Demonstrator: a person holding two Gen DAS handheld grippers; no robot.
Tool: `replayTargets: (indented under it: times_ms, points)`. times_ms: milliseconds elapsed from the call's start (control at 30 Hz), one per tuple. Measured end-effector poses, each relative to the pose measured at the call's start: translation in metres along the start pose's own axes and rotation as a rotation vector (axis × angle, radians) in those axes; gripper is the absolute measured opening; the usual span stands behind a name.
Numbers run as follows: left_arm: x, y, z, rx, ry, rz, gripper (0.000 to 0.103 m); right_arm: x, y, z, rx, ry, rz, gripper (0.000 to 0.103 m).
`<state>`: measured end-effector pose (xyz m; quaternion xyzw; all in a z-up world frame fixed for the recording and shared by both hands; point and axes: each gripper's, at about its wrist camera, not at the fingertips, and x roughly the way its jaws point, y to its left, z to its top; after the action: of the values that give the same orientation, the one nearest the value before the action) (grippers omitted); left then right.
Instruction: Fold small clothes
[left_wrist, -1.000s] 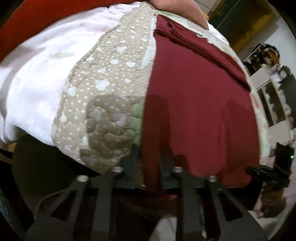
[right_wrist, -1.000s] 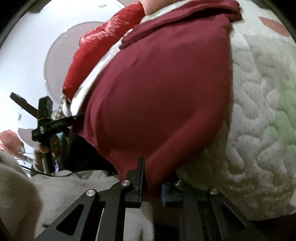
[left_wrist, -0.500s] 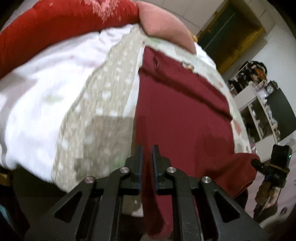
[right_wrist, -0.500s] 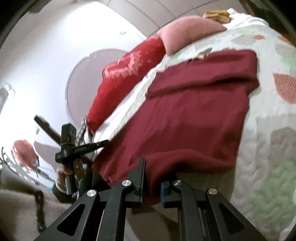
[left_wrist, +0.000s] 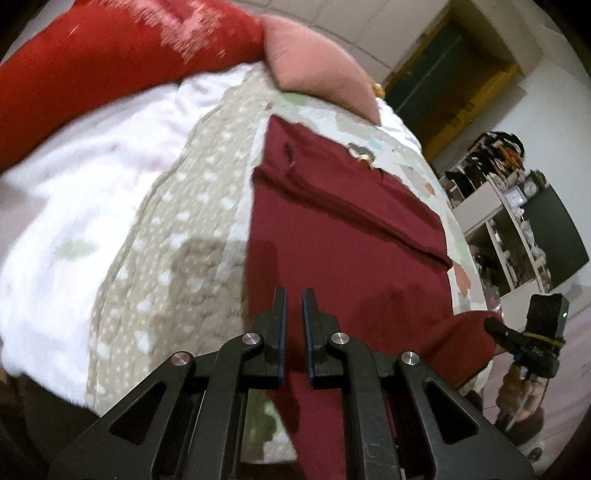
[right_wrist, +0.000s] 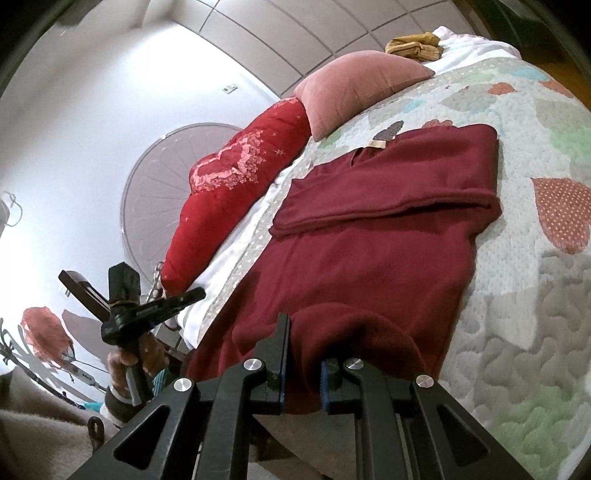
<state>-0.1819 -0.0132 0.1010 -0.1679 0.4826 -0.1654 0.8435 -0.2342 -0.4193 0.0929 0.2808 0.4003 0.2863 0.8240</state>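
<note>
The dark red knit garment (right_wrist: 369, 258) lies spread on the bed's quilted coverlet (right_wrist: 535, 332), its far portion already doubled over into a thick band running toward twelve o'clock in the right wrist view. Its near hem hangs off the bed edge at six o'clock, and that is where both tools have taken it.

The left hand-held gripper (left_wrist: 294, 325) is closed on the hem's left corner: its jaws stand nearly together with a strip of red cloth running down between them. The right hand-held gripper (right_wrist: 304, 354) is clamped on the opposite corner, where the fabric bunches into a rounded hump over the jaws. Holding the two corners apart like this keeps the hem stretched, which reads as preparation for carrying the near edge up and over toward the folded band.

The garment looks like soft, matte fleece or jersey, heavy enough to drape in broad folds rather than sharp creases. A small tan label (right_wrist: 376, 143) sits at its neckline. The coverlet is stitched in puffy meandering lines with pastel patches; at nine o'clock in the left wrist view a beige, white-dotted border (left_wrist: 166, 266) meets a fluffy white blanket (left_wrist: 74, 206). Beyond lie a red embroidered cushion (right_wrist: 236, 192) and a dusty-pink ribbed pillow (right_wrist: 354, 81).
</note>
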Motion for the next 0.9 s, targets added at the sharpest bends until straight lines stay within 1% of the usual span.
replayTargets:
  times_ms: [100, 167, 200, 233, 300, 367, 500, 633, 733, 800, 867, 900]
  points:
    - [-0.007, 0.016, -0.007, -0.055, 0.007, 0.029, 0.007, 0.007, -0.001, 0.004, 0.014, 0.001, 0.002, 0.012]
    - [-0.012, 0.023, -0.014, -0.058, 0.014, 0.058, 0.016, 0.010, -0.002, 0.005, 0.017, 0.001, -0.001, 0.012]
    - [-0.014, 0.028, -0.019, -0.066, 0.022, 0.067, 0.027, 0.011, -0.002, 0.005, 0.013, 0.003, -0.005, 0.012]
    - [-0.016, 0.033, -0.024, -0.078, 0.030, 0.068, 0.042, 0.012, -0.002, 0.005, 0.011, 0.004, -0.006, 0.012]
    - [-0.019, 0.044, -0.034, -0.125, 0.046, 0.053, 0.054, 0.012, -0.001, 0.004, 0.005, 0.005, -0.007, 0.012]
    - [-0.018, 0.049, -0.043, -0.155, 0.067, 0.059, 0.055, 0.012, -0.002, 0.004, 0.003, 0.005, -0.005, 0.012]
    - [-0.011, 0.046, -0.052, -0.155, 0.098, 0.065, 0.055, 0.011, -0.003, 0.002, 0.003, 0.005, 0.002, 0.012]
    - [-0.006, 0.031, -0.060, -0.132, 0.158, -0.021, 0.055, 0.012, -0.005, 0.001, 0.014, 0.006, 0.006, 0.012]
    - [-0.013, 0.022, -0.064, -0.123, 0.168, -0.058, 0.055, 0.011, -0.003, 0.000, 0.006, 0.010, 0.008, 0.012]
    - [-0.019, 0.020, -0.065, -0.135, 0.157, -0.070, 0.055, 0.012, -0.003, 0.000, 0.002, 0.013, 0.008, 0.012]
    - [-0.027, 0.020, -0.062, -0.156, 0.129, -0.086, 0.063, 0.013, -0.003, 0.000, 0.001, 0.013, 0.011, 0.012]
    - [-0.029, 0.020, -0.062, -0.166, 0.111, -0.095, 0.072, 0.013, -0.003, 0.000, 0.000, 0.013, 0.012, 0.012]
